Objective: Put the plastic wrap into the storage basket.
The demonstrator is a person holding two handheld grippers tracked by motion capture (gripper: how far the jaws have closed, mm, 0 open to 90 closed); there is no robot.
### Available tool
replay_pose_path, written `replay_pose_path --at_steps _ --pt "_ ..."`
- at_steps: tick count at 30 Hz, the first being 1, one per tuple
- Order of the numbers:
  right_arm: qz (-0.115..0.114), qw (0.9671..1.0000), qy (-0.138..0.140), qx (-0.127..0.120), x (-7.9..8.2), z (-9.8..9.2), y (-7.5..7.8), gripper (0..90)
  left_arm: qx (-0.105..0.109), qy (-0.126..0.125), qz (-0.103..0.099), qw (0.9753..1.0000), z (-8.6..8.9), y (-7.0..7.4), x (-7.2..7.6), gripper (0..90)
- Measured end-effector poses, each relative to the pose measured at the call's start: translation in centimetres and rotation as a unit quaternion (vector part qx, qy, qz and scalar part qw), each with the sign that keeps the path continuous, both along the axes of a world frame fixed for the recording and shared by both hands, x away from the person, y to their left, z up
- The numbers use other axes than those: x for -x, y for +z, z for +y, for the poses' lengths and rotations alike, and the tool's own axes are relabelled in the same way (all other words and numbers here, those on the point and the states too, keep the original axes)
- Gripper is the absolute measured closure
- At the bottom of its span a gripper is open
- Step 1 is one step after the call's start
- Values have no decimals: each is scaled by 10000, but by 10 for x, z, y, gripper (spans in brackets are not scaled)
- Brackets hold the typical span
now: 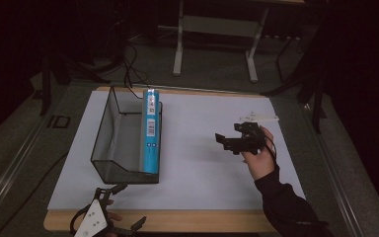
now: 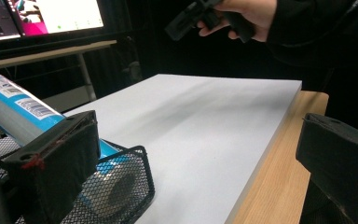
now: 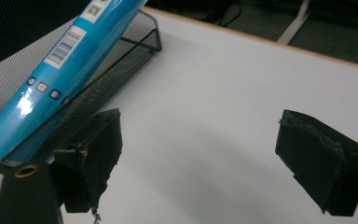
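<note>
Both grippers, left (image 1: 126, 205) and right (image 1: 228, 132), gape empty, apart from the blue tube (image 1: 151, 131) in the mesh tray (image 1: 109, 129).

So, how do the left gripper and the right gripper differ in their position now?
The left gripper sits low at the table's near edge, close to the black wire-mesh basket; the right gripper hovers over the white sheet, farther from the long blue tube. Both have open, empty jaws.

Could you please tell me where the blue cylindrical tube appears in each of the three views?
High view: blue cylindrical tube left of centre, along the black wire-mesh basket's right wall.
Left gripper view: far left.
Right gripper view: upper left.
Shared landmark: the basket.
</note>
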State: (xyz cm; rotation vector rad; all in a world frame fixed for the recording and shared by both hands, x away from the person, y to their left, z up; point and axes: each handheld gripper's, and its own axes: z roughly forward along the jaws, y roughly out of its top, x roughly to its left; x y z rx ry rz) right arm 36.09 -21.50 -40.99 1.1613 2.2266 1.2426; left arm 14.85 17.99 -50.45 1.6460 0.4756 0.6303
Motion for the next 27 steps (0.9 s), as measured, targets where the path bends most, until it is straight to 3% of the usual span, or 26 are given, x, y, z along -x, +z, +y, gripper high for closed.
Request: replay_pose_path --at_steps 8,15,24,27 --pt "58 9997 -96 -207 21 -28 -11 145 -23 -3 2 10000 -1 0 0 2" --pt "153 9995 -106 -238 37 -43 -26 148 -36 1 -4 10000 -1 0 0 3" --pt "290 9996 -43 -53 57 -50 -49 149 -41 -4 -8 10000 -1 0 0 2" --pt "211 9997 91 2 62 -52 -53 148 -38 -13 -11 10000 -1 0 0 3"
